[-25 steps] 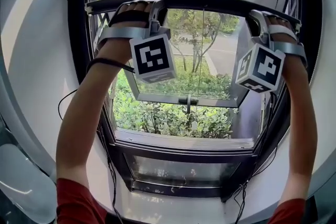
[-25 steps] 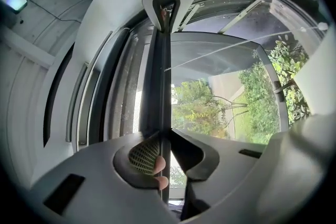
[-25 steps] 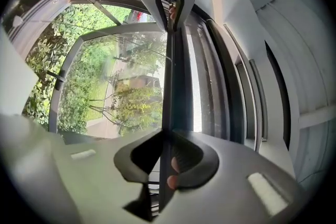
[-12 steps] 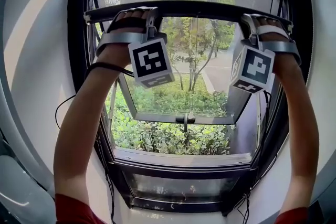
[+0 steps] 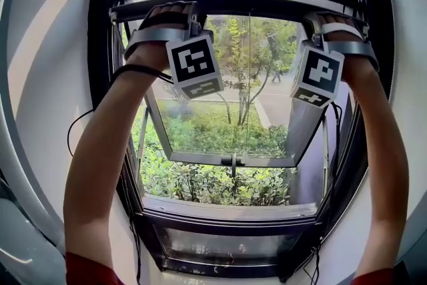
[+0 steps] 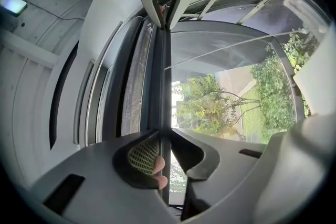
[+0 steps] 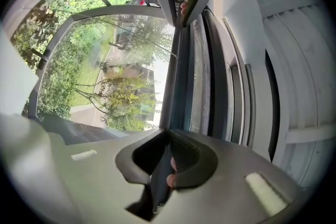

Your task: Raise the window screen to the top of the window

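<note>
From the head view, your arms reach up and both tools sit on the screen bar (image 5: 253,5), the dark rail running across just under the top of the window frame (image 5: 100,77). Your left gripper (image 5: 175,10) is on its left end and your right gripper (image 5: 319,22) on its right end. Below the bar, the opening looks out past a tilted-out glass sash (image 5: 227,158) onto shrubs and trees.

In the left gripper view, your left gripper (image 6: 164,134) is clamped on the screen bar (image 6: 165,81), jaws drawn in against both of its faces. A strip of grey mesh (image 6: 135,86) lies beside the bar, and your right gripper (image 6: 168,0) holds the far end.

In the right gripper view, your right gripper (image 7: 168,134) has just been closing its jaws, and they pinch the screen bar (image 7: 178,81) between them. Your left gripper (image 7: 184,2) grips the other end.
</note>
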### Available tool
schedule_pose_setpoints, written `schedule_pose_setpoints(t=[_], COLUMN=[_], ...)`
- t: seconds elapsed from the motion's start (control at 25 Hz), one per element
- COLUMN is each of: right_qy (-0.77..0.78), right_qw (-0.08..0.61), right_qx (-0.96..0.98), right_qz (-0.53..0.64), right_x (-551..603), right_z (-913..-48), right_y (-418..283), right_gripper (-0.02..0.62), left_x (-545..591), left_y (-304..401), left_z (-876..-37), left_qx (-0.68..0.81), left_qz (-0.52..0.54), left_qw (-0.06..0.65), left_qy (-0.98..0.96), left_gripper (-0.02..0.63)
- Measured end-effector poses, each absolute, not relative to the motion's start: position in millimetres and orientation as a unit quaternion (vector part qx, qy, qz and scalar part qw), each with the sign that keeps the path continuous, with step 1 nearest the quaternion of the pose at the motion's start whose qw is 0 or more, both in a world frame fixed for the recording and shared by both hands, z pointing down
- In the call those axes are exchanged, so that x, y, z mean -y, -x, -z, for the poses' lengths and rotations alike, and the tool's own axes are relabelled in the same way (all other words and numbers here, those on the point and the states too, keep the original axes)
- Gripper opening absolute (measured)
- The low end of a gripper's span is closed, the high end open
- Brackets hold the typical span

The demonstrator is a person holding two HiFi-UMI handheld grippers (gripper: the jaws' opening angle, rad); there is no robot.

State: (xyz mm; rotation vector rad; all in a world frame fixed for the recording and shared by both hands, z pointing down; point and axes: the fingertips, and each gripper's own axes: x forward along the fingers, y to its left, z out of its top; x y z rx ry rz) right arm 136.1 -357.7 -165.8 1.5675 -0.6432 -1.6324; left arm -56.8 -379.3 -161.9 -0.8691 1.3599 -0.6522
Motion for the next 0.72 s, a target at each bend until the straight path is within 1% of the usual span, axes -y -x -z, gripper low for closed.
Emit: schedule_pose_setpoints(t=[0.4, 0.72], right_qy=[-0.62, -0.635], right_qw=[0.381, 0.363], right_qx=[0.243, 0.223], right_qz=[0.642, 0.645], right_x=[359.1, 359.7], right_z=[201.4, 230.5], right_y=[-136.0, -135.8], right_gripper=[0.041, 0.043], left_x=[379.5, 380.4], left_y=[59.8, 59.7], left_z=[202.9, 231.3], left_qx=[-0.618, -0.633], left_qz=[0.273, 0.268], left_qw=[0.645, 0.64], left_qy=[0.357, 0.345], left_gripper=[0.075, 0.074])
